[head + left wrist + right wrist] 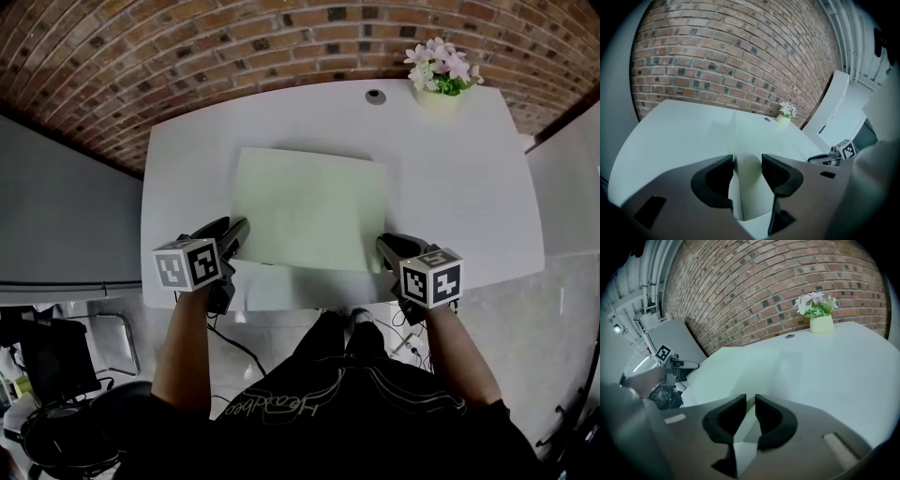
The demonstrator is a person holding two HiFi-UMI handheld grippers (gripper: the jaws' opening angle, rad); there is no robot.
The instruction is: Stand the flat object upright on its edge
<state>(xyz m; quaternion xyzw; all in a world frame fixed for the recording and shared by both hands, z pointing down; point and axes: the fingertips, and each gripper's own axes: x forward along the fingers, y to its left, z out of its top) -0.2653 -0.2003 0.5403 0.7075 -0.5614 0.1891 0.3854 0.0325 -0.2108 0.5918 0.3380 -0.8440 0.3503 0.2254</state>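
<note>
We see the board (pixel 309 211) in the middle of the table (pixel 469 178). Our right gripper (pixel 387 247) pinches its near right corner, jaws almost together. Our left gripper (pixel 232 232) is at the near left corner, jaws well apart, the corner between them but not squeezed.

Lighting: even, diffuse, moderately bright. White rectangular tabletop (pixel 469 187): brightest area, no glare. Pale green flat rectangular board (pixel 309 206): evenly lit, faint soft shadow beside it. Red-brown brick wall (pixel 234 37): dimmer. All views: strong fisheye bending of straight lines. Both gripper views: black round vignette. Dark jaws of left gripper (pixel 747 164) and right gripper (pixel 750 404): soft-focus, underexposed.
</note>
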